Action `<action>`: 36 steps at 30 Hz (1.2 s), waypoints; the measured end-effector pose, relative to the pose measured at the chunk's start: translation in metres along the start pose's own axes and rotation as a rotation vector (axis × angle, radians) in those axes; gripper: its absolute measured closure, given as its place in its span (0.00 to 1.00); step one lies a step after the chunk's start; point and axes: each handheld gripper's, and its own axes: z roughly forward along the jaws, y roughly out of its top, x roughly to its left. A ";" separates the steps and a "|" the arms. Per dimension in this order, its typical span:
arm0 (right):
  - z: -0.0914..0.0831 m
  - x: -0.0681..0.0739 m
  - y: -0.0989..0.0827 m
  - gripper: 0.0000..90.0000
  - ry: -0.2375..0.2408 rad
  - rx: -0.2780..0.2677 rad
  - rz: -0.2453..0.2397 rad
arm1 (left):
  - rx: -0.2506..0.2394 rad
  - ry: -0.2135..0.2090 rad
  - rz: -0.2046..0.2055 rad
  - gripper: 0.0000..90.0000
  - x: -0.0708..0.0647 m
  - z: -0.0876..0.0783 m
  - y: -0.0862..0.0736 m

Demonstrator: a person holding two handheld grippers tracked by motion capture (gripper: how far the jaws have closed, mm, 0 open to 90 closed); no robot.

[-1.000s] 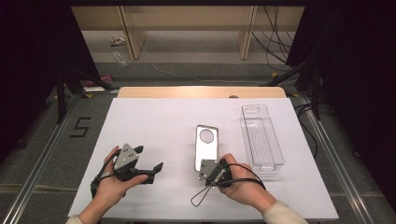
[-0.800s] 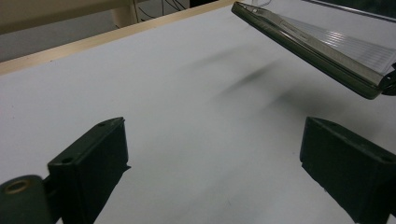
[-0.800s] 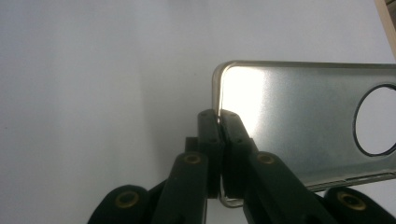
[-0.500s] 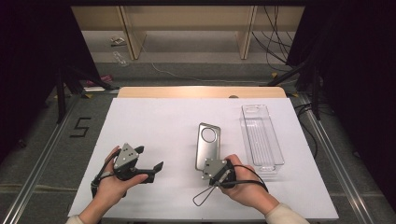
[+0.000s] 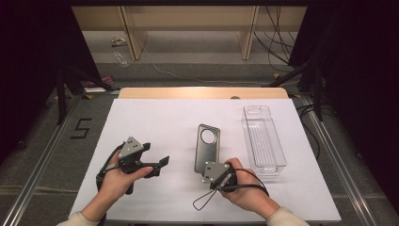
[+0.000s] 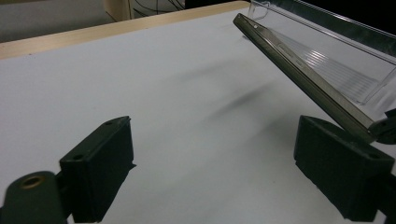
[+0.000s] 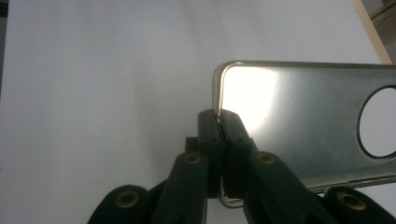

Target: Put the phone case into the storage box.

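A white table [image 5: 141, 122] takes up the middle of the high view, with a strip of pale wood along its far edge [image 5: 202, 92]. On its right side lies a clear plastic tray [image 5: 263, 139], long and narrow, running from near to far. Just left of the tray, apart from it, is a grey metal phone case [image 5: 206, 147] with a round camera hole near its far end. The case is tilted: its near end is lifted off the table while the far end points down and away, and in the left gripper view its thin edge [image 6: 299, 74] slants across in front of the tray [image 6: 336, 60].

The right gripper [image 5: 217, 173] sits at the near end of the case, held in the person's right hand [image 5: 244, 190], with its cable looping on the table to the near left. In the right gripper view its jaws are pinched tight on the rim of the case [image 7: 299, 126] at the end away from the hole, one jaw on each face of the thin wall.

The left gripper [image 5: 155, 165] is well to the left of the case, held in the left hand [image 5: 117, 181] above the bare table. Its jaws stand wide apart and have just been closing a little, with nothing between them.
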 end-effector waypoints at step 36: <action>0.004 0.013 0.014 0.99 -0.008 -0.051 -0.034 | 0.076 -0.121 -0.080 0.31 -0.019 0.073 0.061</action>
